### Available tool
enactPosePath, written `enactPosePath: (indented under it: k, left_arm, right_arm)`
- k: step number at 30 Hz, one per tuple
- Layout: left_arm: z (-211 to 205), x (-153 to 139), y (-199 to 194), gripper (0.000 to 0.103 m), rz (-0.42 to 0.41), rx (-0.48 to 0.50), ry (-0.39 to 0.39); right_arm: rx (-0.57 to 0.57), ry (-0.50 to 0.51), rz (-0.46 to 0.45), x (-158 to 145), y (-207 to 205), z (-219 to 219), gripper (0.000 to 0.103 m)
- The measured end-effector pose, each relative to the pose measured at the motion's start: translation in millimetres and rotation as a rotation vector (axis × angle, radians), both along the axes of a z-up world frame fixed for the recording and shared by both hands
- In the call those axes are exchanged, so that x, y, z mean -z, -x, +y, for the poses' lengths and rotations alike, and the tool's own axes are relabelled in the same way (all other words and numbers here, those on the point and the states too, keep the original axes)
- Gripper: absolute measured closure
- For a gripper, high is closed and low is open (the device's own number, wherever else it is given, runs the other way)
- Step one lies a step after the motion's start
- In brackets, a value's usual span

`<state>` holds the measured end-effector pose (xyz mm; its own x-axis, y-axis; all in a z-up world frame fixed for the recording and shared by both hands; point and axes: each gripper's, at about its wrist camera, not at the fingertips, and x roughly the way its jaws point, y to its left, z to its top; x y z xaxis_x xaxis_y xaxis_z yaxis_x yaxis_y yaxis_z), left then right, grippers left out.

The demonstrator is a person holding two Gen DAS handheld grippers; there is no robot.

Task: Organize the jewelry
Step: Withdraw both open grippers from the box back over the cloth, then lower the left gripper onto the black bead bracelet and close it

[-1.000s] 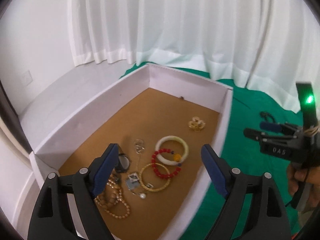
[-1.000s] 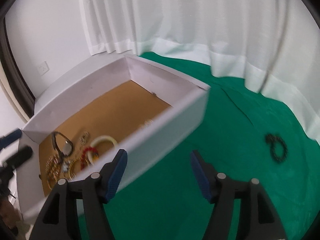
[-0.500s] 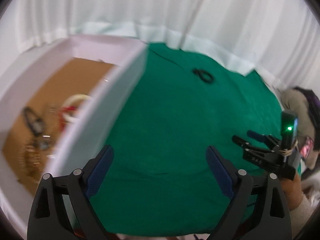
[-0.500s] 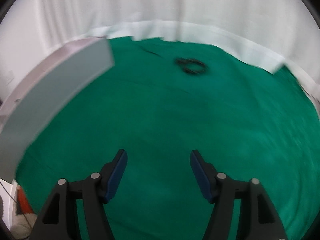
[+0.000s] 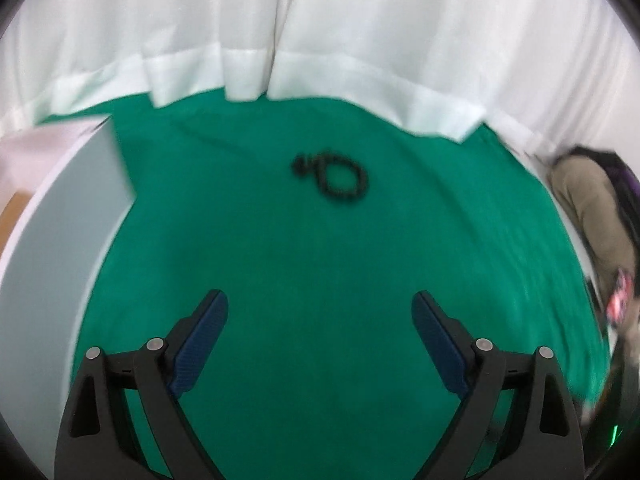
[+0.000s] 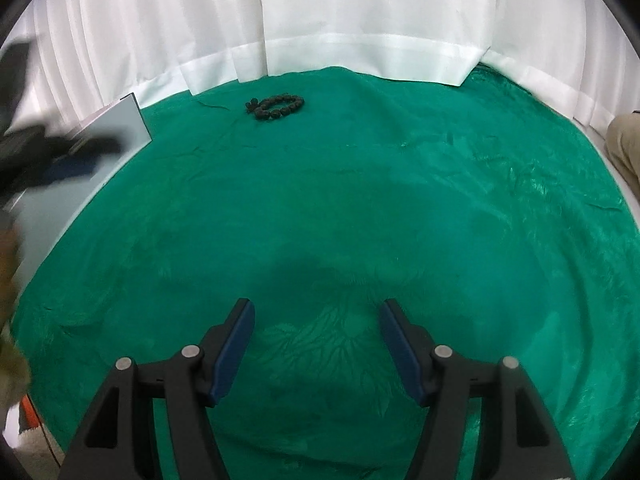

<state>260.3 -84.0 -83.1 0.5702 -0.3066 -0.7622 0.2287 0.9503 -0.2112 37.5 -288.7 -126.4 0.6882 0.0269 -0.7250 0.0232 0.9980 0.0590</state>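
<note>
A dark beaded bracelet (image 5: 338, 176) lies alone on the green cloth (image 5: 320, 272) covering the worktop, toward its far edge and near the hem of the white curtain (image 5: 320, 40) hanging behind. In the right wrist view the same bracelet (image 6: 277, 105) rests flat, its beads forming a loop with a small cluster at one end. Neither gripper touches it. The left gripper (image 5: 319, 322) hovers over bare cloth well short of the bracelet, its blue-padded fingers (image 5: 200, 344) spread wide with nothing between them. The right gripper (image 6: 317, 334) also stands over empty cloth, its fingers (image 6: 234, 354) apart and holding nothing, the bracelet far ahead and to the left. A white box (image 5: 60, 220) sits at the left edge of the cloth, a strip of its brown floor just visible in the left wrist view. At the right edge, a person's beige clothing (image 5: 592, 216) shows, blurred.
</note>
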Motion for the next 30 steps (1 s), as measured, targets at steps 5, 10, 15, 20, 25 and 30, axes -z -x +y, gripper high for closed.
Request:
enactPosePath:
  k: [5,10,15,20,25,30]
  left_arm:
    - [-33,26,-95,0.019,0.039,-0.067,-0.015]
    - [-60,59,-136,0.031,0.069,-0.116,-0.111]
    - [-65,59,-117,0.092,0.012,-0.070,-0.174]
    - [-22,51,-77,0.093,0.080,-0.067,-0.032]
    - [23,41,-25,0.093,0.115,-0.072,0.069]
    - [61,39,26,0.093,0.149,-0.083,0.093]
  right_arm:
    - [-0.021,0.018,-0.009,4,8,4,0.029]
    - [-0.027,0.002,-0.012,4,9,4,0.027]
    - [-0.028,0.001,-0.012,4,9,4,0.026]
    - [-0.028,0.016,-0.008,5,9,7,0.026]
    - [-0.029,0.012,-0.008,5,8,6,0.025]
    - [-0.045,0.019,0.080,-2,-3,9,0.025]
